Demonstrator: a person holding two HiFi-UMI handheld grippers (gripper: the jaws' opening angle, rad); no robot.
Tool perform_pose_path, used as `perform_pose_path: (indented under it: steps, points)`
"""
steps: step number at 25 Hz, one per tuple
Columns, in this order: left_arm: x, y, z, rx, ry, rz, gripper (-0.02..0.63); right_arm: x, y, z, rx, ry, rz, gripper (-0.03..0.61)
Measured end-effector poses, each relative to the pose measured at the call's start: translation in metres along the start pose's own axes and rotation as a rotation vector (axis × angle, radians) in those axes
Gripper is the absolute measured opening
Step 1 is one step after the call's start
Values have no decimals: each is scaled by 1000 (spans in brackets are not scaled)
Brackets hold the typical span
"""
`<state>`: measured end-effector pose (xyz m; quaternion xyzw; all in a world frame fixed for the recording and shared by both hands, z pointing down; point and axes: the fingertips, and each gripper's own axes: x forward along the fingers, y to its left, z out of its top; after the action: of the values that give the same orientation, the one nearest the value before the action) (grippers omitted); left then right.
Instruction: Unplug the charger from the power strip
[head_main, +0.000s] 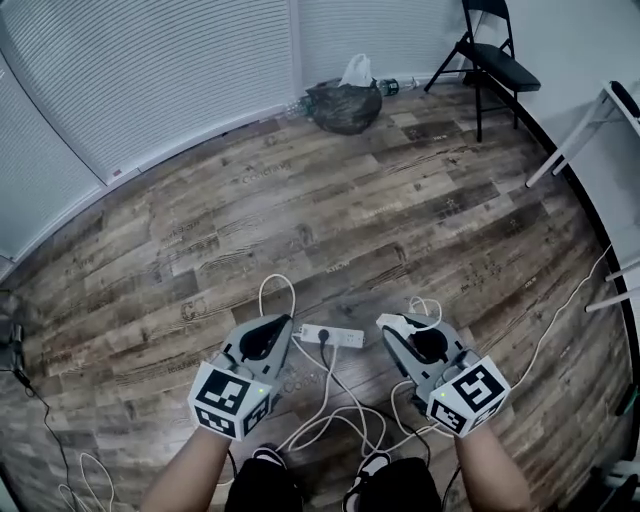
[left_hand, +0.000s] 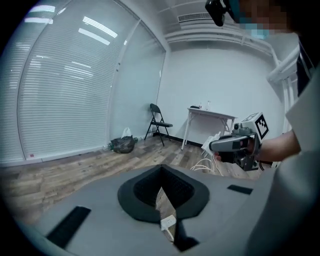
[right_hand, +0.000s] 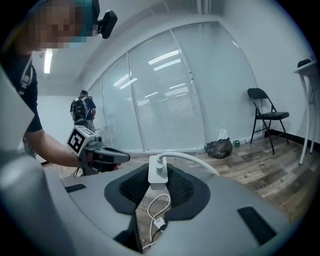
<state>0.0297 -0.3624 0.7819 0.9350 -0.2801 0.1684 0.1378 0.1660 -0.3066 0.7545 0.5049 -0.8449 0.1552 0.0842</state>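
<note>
Charger, white, one item: clamped between the pads of my right tongs. It is lifted clear of the power strip and sits off to the strip's right in the head view, not touching it. Its thick white cord leaves the top end and arcs away to the right.

Power strip, white, one item: flat on the wood floor. In the head view it lies between my two tongs and well below both.

Left tongs: left of the strip, tips drawn together to a thin slit, nothing held. The strip shows through that slit in the left gripper view.

Loose white cables: looped on the floor on the near side of the strip, toward my shoes.

Black rubbish bag: on the floor far beyond the strip, against the blinds.

Black folding chair: beyond the strip and to the right, near the bag.

White desk: right of the chair, well apart from the strip. The small things on top are too small to name.

Person with a backpack: standing in the background of the right gripper view, well apart from the strip.
</note>
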Motion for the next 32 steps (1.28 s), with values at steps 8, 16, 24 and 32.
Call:
perform_pose_path:
  steps: [8,16,24,32]
  points:
    - [-129,-49,167,-27,-78,51,20,-105,57,159,49,-60,-74,106]
    - [-255,-113,327,10,-130,104,20,-208,126,341,13,-161,-131,106]
    - [-366,-161,483,52,-176,118,20,-320,175,513,-28,-278,-218,106]
    - [-445,-198,570,-3,-339,113,20,-377,224,602,-94,-327,-218,106]
